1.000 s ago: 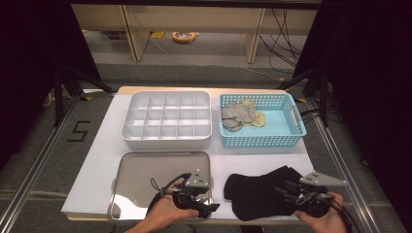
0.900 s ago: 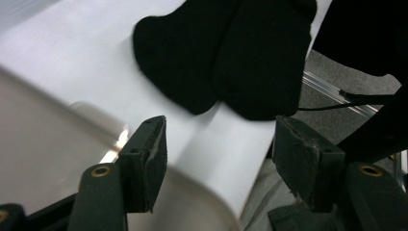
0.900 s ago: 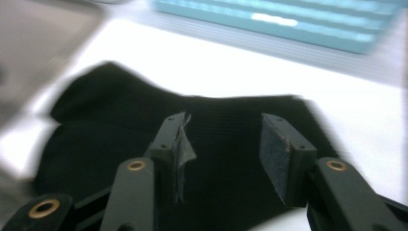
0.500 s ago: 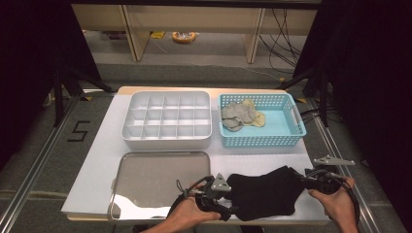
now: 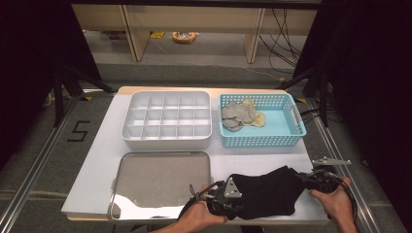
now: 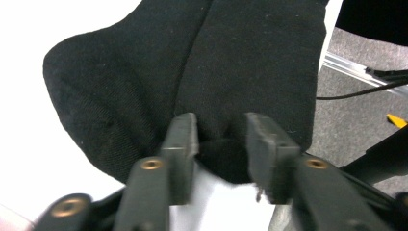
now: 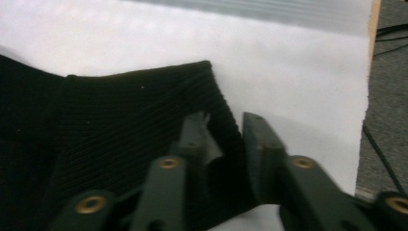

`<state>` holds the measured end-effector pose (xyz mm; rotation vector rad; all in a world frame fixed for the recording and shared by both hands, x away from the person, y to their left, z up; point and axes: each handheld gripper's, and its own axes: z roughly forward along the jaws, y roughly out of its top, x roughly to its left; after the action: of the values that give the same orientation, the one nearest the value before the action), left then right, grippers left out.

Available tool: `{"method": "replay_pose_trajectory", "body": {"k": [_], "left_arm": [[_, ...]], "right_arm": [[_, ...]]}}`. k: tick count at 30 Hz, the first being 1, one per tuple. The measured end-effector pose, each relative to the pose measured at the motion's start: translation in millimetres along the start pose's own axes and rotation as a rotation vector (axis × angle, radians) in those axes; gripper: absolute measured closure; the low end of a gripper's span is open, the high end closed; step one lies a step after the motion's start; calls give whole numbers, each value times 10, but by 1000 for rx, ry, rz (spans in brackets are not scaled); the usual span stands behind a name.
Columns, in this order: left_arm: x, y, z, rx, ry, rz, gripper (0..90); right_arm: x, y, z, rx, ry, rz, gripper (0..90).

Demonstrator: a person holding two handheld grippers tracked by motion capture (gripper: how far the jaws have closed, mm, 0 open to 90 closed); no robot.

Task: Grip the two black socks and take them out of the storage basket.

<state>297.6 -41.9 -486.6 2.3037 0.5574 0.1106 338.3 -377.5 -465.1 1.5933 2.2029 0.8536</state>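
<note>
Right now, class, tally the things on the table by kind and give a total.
Divided trays: 1
Flat metal trays: 1
Blue baskets: 1
Black socks: 1
Cloth bundles in the basket: 1
Total: 5

Both hands come in low from the near edge of the high view, each wrapped around the body of its claw. The left claw [image 5: 232, 203] lies nearly level and points to the right; its jaws have just been closing, and the left gripper view shows black cloth [image 6: 216, 72] bunched between them. The right claw [image 5: 311, 178] sits well apart at the far right, pointing left toward the other, its jaws likewise just closing on the ribbed edge of that cloth.
</note>
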Motion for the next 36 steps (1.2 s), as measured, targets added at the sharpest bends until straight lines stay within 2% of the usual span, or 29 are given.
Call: {"method": "replay_pose_trajectory", "body": {"k": [2,3,4,5,6,8,9,11,12,15,16,17,19,20,21,22,23,24,25,26,27,28,29,30,32,33,34,35,36], "left_arm": [[-14,-5,8,-13,-11,-14,755],[-11,-6,6,-14,-12,4,786],[-15,-7,5,-20,-9,13,808],[-16,1,-14,-16,-13,32,818],[-17,11,-40,-13,-19,42,823],[-23,36,-101,-27,-26,39,824],[-20,61,-135,-53,-23,32,824],[8,126,-253,-86,-36,34,825],[19,150,-294,-99,-38,35,826],[133,239,-460,-115,-36,36,825],[189,259,-498,-124,-30,27,825],[262,276,-526,-120,-27,29,825],[406,279,-524,-115,-26,-10,824],[463,273,-512,-103,-33,-23,823],[537,260,-490,-95,-53,-49,823],[591,239,-461,-89,-56,-76,823],[645,210,-415,-71,-52,-77,822],[669,191,-389,-61,-44,-81,821],[707,163,-337,-51,-37,-79,819],[713,145,-304,-48,-35,-96,816],[727,126,-260,-35,-27,-92,814],[730,118,-238,-31,-26,-91,813],[731,108,-216,-27,-21,-87,812],[727,105,-209,-27,-25,-95,806],[735,103,-213,-32,-5,-94,792],[743,99,-212,-34,-3,-106,761],[763,94,-217,-18,-5,-100,729],[758,87,-207,-25,-2,-125,694],[771,81,-216,-8,-4,-120,631]], "right_arm": [[1,-4,-21,3,1,2,836],[20,-2,-52,21,0,5,853],[60,-1,-60,11,3,46,863],[32,8,-88,8,-5,-12,868],[67,7,-111,-11,4,16,871],[58,39,-188,-14,5,-5,872],[71,34,-197,-47,2,4,872],[35,68,-265,-69,7,-56,872],[52,98,-325,-95,11,-58,873],[110,142,-418,-107,16,-1,872],[88,175,-425,-125,27,-31,873],[88,189,-418,-122,35,-34,872],[107,211,-371,-124,32,-20,872],[119,215,-337,-98,44,5,872],[79,214,-287,-112,54,-34,872],[120,212,-270,-83,57,31,872],[62,207,-209,-100,64,-25,872],[52,202,-181,-79,54,-12,872],[55,201,-162,-69,68,13,872],[56,199,-147,-18,65,30,872],[109,186,-127,-8,58,107,871],[42,187,-86,-4,61,42,871],[35,183,-64,2,62,36,870],[-4,172,-20,-10,57,-22,868],[36,157,-27,27,49,24,852],[13,152,-6,18,48,14,829],[27,142,-8,7,36,32,808],[5,136,-11,18,47,25,784],[5,136,-5,14,27,35,762]]}}
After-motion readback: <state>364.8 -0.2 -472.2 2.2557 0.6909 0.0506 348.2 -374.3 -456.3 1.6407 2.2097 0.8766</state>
